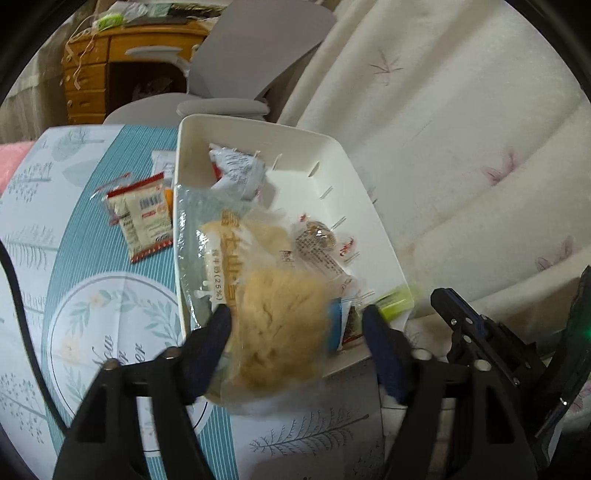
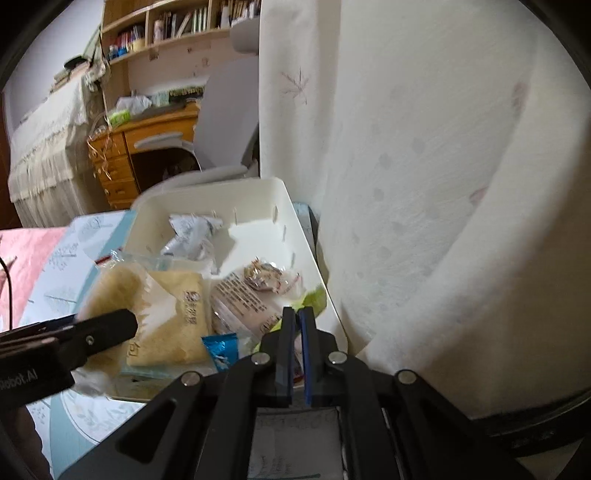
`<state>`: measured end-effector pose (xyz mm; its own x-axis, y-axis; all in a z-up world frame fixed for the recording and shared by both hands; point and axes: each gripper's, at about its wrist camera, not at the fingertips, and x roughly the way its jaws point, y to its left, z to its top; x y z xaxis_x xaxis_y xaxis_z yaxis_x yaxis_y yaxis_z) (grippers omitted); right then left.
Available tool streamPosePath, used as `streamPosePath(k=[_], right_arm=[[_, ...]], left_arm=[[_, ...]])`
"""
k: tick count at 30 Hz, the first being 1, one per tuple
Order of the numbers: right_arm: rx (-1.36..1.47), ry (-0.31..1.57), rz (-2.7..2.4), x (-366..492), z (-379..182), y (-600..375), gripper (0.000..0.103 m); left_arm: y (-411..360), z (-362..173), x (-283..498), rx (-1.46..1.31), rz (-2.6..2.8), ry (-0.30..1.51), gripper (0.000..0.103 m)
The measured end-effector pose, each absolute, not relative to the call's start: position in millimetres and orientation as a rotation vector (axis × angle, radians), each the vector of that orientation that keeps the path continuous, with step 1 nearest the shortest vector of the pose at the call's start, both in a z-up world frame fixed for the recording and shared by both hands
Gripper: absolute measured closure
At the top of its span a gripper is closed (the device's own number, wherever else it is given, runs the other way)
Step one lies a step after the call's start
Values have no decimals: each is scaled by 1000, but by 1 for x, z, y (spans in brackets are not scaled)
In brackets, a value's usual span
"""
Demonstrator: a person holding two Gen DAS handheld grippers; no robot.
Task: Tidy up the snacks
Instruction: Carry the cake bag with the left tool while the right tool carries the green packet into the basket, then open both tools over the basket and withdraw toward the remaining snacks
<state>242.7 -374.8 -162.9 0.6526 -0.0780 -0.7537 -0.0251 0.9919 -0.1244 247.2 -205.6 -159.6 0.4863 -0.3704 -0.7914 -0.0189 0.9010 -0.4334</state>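
A white plastic bin (image 1: 258,129) stands on the blue patterned tablecloth and holds several wrapped snacks. My left gripper (image 1: 297,319) is open, its fingers on either side of a clear bag of pale yellow bread (image 1: 280,325) that lies over the bin's near edge. The bag also shows in the right wrist view (image 2: 166,314), with the left gripper (image 2: 107,328) beside it. My right gripper (image 2: 297,314) is shut and empty, just above the bin's near right corner (image 2: 332,325). A red-and-white snack packet (image 1: 142,218) lies on the cloth left of the bin.
A white flowered curtain (image 1: 461,147) hangs close along the bin's right side. A grey chair (image 1: 258,55) and a wooden desk (image 1: 92,74) stand behind the table. A black cable (image 1: 22,302) crosses the cloth at the left. Bookshelves (image 2: 177,26) fill the far wall.
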Motion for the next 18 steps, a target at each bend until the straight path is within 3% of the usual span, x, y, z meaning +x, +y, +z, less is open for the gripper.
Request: streamPosePath(k=[6,12,18], right_arm=[[-106,894,-43,243,-171,-376,80],[-78,925,-36,238,-173,-369,72],[-34,971,-30,231,-175,-357,72]], left_arm=[[-185,-162,242,-447,-172,1045,25],[-160,-168,229,-492,-134,1069,24],[-134,-176,205,-494,-125,1113,24]])
